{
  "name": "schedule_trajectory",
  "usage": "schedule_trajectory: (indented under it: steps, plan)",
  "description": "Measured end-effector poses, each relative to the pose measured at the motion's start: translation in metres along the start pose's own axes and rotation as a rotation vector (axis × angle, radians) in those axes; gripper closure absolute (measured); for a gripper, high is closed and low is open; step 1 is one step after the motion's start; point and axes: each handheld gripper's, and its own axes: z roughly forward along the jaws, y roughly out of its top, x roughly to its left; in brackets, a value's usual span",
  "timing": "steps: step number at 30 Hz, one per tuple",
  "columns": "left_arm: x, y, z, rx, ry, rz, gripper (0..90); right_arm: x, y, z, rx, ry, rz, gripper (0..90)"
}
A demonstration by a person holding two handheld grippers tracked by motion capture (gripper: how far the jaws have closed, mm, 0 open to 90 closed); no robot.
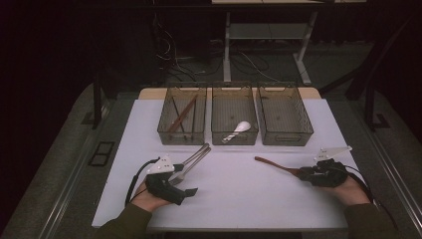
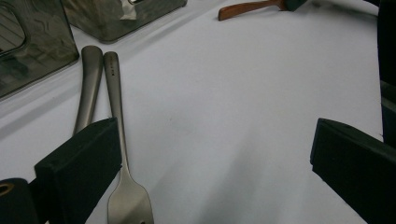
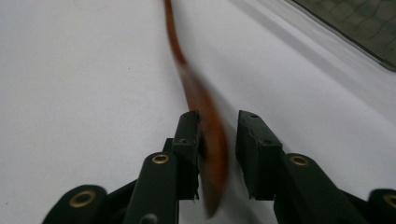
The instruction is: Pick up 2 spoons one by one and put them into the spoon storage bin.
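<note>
Table (image 1: 239, 199): white top, the broadest thing here; three bins stand in a row along its far side, loose cutlery lies on the near half.
Left bin (image 1: 182, 115): smoked see-through plastic, holding long brown sticks, likely chopsticks or wooden pieces; the bins look like sorting targets, one kind of utensil each.
Middle bin (image 1: 234, 114): same make, with a white spoon (image 1: 238, 130) lying slantwise on its floor.
Right bin (image 1: 284, 114): same make, just beside the middle one, nothing visible inside.
Left gripper (image 2: 215, 154): released, jaws spread wide and resting low over the table; nothing sits between the pads. It looks parked beside the metal cutlery, ready for a later pick.
Right gripper (image 3: 215, 140): at the near right of the table, jaws drawn in around the bowl end of the wooden spoon (image 1: 276, 165). One pad lies against the wood, while a sliver of gap shows at the other, so I judge the grasp not yet firm.
Wooden spoon, placement: flat on the table, handle pointing away from the right gripper toward the table's middle, well apart from the bins. Taking it by one end leaves the handle free to go into a bin first.
Metal fork (image 2: 122, 140): flat on the table, tines toward the left gripper, just inside its left pad.
Second metal handle (image 2: 88, 88): alongside the fork, touching or nearly so; its head is hidden.
</note>
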Motion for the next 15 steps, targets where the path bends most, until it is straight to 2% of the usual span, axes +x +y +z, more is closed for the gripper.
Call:
schedule_trajectory:
  steps: [3, 9, 15]
  plan:
    - [0.0000, -0.0001, -0.0002, -0.003, -0.002, -0.001, 1.4, -0.0018, -0.0001, -0.0002, -0.003, 0.006, 0.018, 71.5]
    - [-0.0002, 0.0001, 0.0005, 0.000, -0.007, 0.003, 1.4, -0.0027, -0.0010, -0.0006, -0.010, -0.002, 0.025, 77.4]
    - [-0.0001, 0.0003, 0.0006, 0.000, -0.010, 0.002, 1.4, -0.0039, -0.0022, -0.0010, -0.017, 0.007, 0.034, 78.6]
